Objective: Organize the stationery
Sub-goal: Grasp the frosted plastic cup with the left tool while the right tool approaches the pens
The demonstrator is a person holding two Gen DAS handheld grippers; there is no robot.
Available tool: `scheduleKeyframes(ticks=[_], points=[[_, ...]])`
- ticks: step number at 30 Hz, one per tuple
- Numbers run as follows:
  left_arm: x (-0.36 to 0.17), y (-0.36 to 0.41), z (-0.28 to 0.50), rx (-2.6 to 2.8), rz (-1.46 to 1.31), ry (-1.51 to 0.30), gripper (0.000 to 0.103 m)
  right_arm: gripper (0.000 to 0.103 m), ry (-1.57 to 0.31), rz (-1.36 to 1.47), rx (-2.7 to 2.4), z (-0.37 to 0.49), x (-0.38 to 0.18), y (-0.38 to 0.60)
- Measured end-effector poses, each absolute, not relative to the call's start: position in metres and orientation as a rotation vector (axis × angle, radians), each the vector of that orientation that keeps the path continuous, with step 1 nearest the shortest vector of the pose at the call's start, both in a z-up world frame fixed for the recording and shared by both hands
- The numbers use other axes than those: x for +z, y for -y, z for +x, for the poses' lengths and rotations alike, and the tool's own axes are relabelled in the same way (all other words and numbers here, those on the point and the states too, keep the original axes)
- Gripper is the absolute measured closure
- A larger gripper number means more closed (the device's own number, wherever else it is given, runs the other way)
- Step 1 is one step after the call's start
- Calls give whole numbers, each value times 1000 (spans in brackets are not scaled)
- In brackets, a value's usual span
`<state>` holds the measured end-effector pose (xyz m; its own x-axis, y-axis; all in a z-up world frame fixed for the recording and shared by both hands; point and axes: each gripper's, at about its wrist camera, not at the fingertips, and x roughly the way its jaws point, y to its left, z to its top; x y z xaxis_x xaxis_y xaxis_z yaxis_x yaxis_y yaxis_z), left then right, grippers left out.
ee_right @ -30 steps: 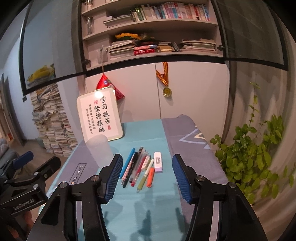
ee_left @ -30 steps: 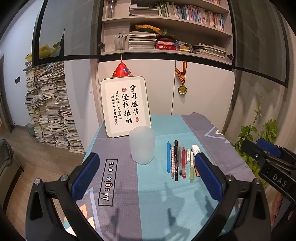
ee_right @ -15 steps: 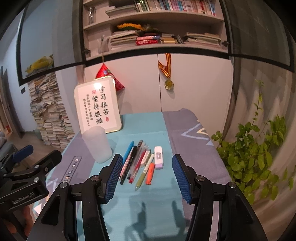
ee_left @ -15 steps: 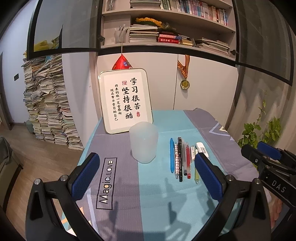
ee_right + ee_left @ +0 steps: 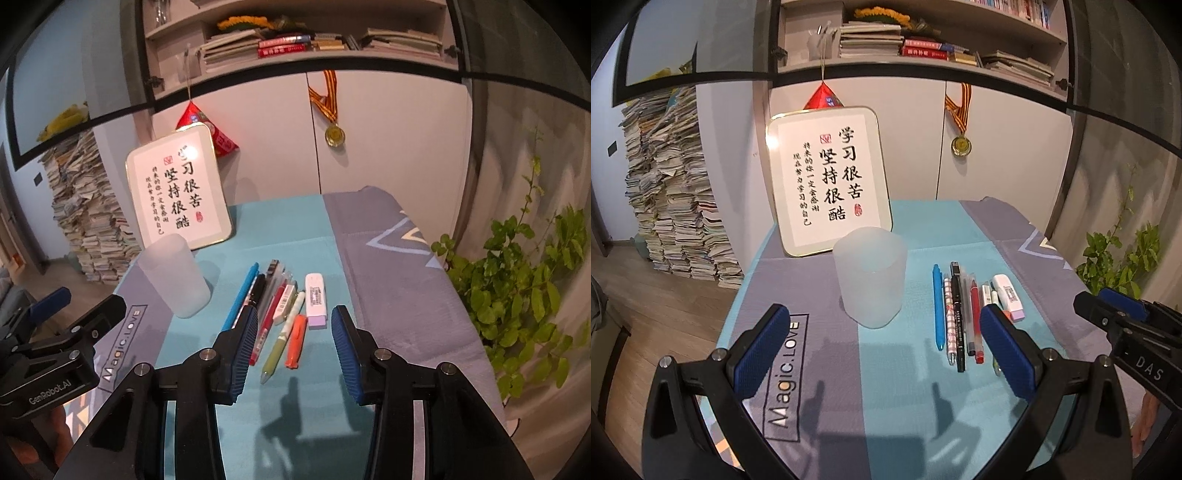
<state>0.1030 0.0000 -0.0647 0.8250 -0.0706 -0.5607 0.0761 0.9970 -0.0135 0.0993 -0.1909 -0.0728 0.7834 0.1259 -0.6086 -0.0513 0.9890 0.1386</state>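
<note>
**Two grippers angled down over a row of pens**

Both grippers tilt down toward the table. The left gripper (image 5: 884, 354) stands wide apart and empty before the frosted cup (image 5: 870, 276). The right gripper (image 5: 294, 345) has just been narrowing its jaws, still parted with nothing pinched; its tips hang above the near ends of the pens.

The pens (image 5: 271, 299) lie side by side, just right of the cup, long axes running away from the cameras. A blue pen (image 5: 937, 306) lies leftmost; an orange marker (image 5: 296, 341) and a white eraser (image 5: 316, 301) lie at the right.

A teal and grey tablecloth (image 5: 916, 406) covers the table. A framed calligraphy sign (image 5: 829, 182) leans behind the cup. Bookshelves, a hanging medal (image 5: 334, 135), stacked papers and a leafy plant (image 5: 524, 291) surround it.
</note>
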Motion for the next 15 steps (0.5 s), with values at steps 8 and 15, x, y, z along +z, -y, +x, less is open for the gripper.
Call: scheduleKeyframes(ticks=[8, 15], points=[[-90, 5, 151, -99, -5, -669, 1, 59, -740, 163, 111, 136, -100, 203], [-99, 9, 190, -7, 9, -676, 1, 59, -777, 208, 122, 166, -119, 216]])
